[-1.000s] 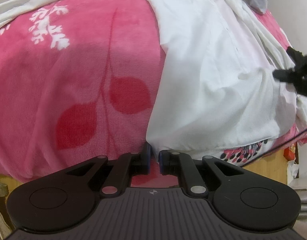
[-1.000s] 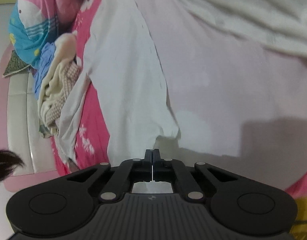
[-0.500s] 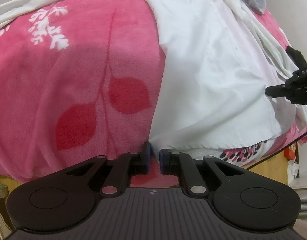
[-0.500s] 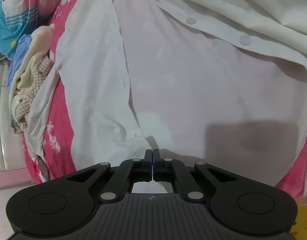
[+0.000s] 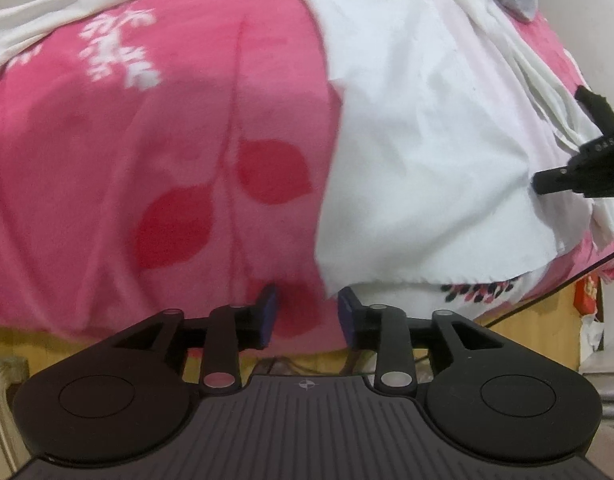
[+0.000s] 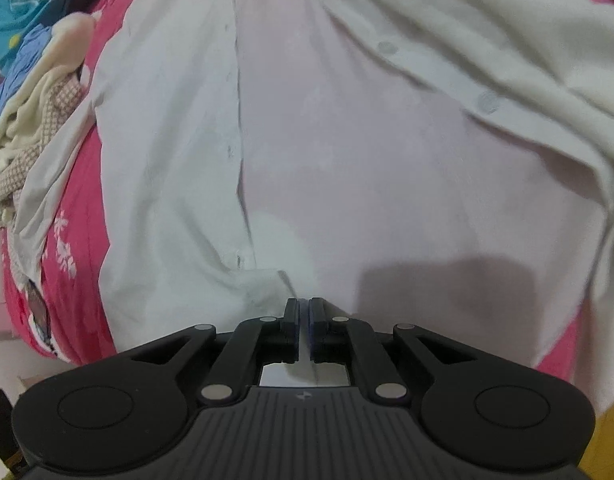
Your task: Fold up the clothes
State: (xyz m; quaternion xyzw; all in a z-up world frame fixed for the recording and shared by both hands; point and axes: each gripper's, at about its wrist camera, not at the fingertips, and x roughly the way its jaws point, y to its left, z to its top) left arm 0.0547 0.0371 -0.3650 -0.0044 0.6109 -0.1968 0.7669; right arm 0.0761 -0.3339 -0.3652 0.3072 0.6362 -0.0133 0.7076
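The left claw (image 5: 307,312) is opening, with nothing between its pads, above the pink fleece blanket with red leaf print (image 5: 147,160). The right claw (image 6: 305,320) is nearly closed, its tips at the hem of the white button-front cotton shirt (image 6: 347,160), though a grip on it cannot be confirmed. The shirt lies spread on the blanket ahead of both claws.

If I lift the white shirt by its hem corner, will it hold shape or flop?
Probably flop: the shirt lies in soft creases and follows the blanket beneath. Likely light, since pink shows through the fabric. The open front panel may swing loose.
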